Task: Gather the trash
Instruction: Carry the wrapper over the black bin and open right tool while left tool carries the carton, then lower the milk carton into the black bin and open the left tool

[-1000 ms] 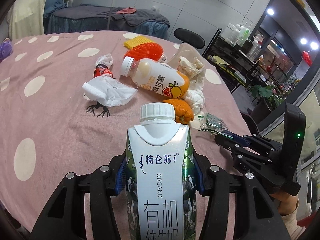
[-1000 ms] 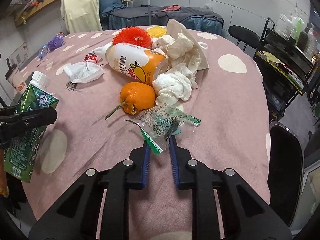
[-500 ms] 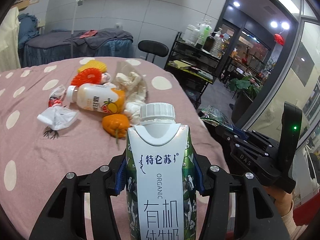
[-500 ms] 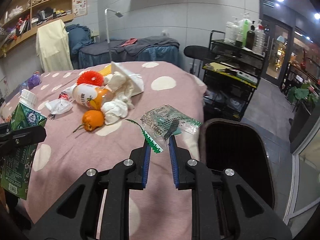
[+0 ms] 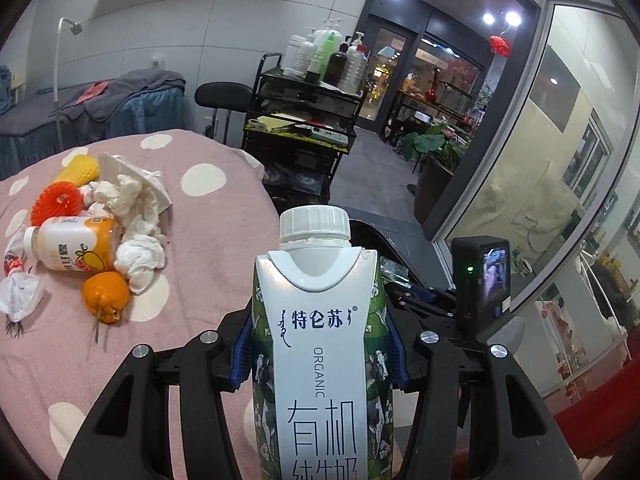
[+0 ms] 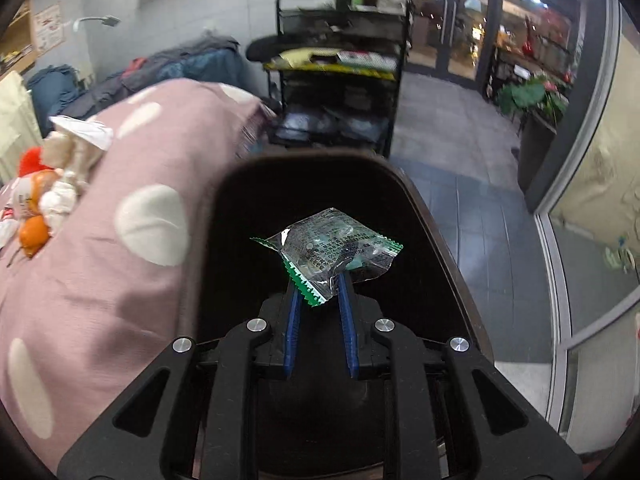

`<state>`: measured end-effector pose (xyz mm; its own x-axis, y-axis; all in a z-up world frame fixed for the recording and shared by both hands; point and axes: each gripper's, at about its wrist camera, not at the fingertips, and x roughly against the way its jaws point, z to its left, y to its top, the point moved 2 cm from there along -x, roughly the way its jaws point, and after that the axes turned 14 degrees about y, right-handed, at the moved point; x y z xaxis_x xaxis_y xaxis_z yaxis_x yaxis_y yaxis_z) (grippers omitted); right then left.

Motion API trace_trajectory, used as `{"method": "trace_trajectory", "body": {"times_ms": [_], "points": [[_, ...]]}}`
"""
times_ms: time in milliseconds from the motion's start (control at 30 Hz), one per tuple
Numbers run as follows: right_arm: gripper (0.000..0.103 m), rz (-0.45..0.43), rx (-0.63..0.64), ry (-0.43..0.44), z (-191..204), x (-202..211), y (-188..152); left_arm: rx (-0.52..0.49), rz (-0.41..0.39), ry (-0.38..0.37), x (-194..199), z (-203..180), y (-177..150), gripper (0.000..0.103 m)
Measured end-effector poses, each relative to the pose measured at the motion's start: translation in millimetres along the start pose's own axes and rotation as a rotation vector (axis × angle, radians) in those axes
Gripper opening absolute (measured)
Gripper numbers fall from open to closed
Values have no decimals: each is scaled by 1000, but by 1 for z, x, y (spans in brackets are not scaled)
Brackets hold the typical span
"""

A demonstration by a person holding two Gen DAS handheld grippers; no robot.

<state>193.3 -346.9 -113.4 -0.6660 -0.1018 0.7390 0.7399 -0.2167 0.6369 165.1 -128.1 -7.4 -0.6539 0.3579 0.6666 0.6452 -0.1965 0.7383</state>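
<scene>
Left wrist view: the left gripper is clenched on a milk carton, which stands upright between the two blue finger pads, its white cap on top. Taking this carton as landmark, the pink dotted table lies to its left and behind it. On the table, left of the carton, there is an orange fruit. Beyond the fruit come crumpled white tissues, touching it, and a juice bottle lying on its side. Farther from the carton are a red honeycomb ball, a yellow foam net and a thin white bag at the left edge. Just right of the carton, partly hidden by it, the right gripper shows from the side with its camera.

The right wrist view shows what the carton hides. The right gripper grasps a clear wrapper with green edges by its lower part. The wrapper is held over the dark opening of a black bin, which stands just beside the table edge. This view is blurred. The carton is not visible here, and of the table pile only the tissues, the fruit and a bit of red can be made out at the far left.
</scene>
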Motion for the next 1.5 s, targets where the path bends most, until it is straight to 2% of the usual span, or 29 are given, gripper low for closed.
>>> {"method": "trace_trajectory", "body": {"times_ms": [167, 200, 267, 333, 367, 500, 600, 1033, 1500], "points": [[20, 69, -52, -33, -24, -31, -2, -29, 6, -16, -8, -19, 6, 51], [23, 80, -60, -32, -27, -36, -1, -32, 10, -19, -10, -22, 7, 51], [37, 85, -77, -36, -30, -43, -1, -34, 19, -30, -13, -27, 9, 51], [70, 70, -72, -46, -30, -44, -3, -39, 26, -37, -16, -32, 10, 51], [73, 55, -65, -58, -29, -42, -3, -43, 30, -38, -18, -34, 10, 51], [75, 28, -41, -83, -25, -35, -6, -54, 46, -46, -25, -42, 13, 51], [81, -13, -42, -112, -22, -19, -8, -54, 58, -62, -30, -49, 16, 51], [84, -151, -137, -181, -49, 62, -23, -123, 134, -96, -74, -95, 31, 51], [84, -160, -253, -245, -92, 95, -49, -176, 286, -97, -130, -134, 25, 51]]}}
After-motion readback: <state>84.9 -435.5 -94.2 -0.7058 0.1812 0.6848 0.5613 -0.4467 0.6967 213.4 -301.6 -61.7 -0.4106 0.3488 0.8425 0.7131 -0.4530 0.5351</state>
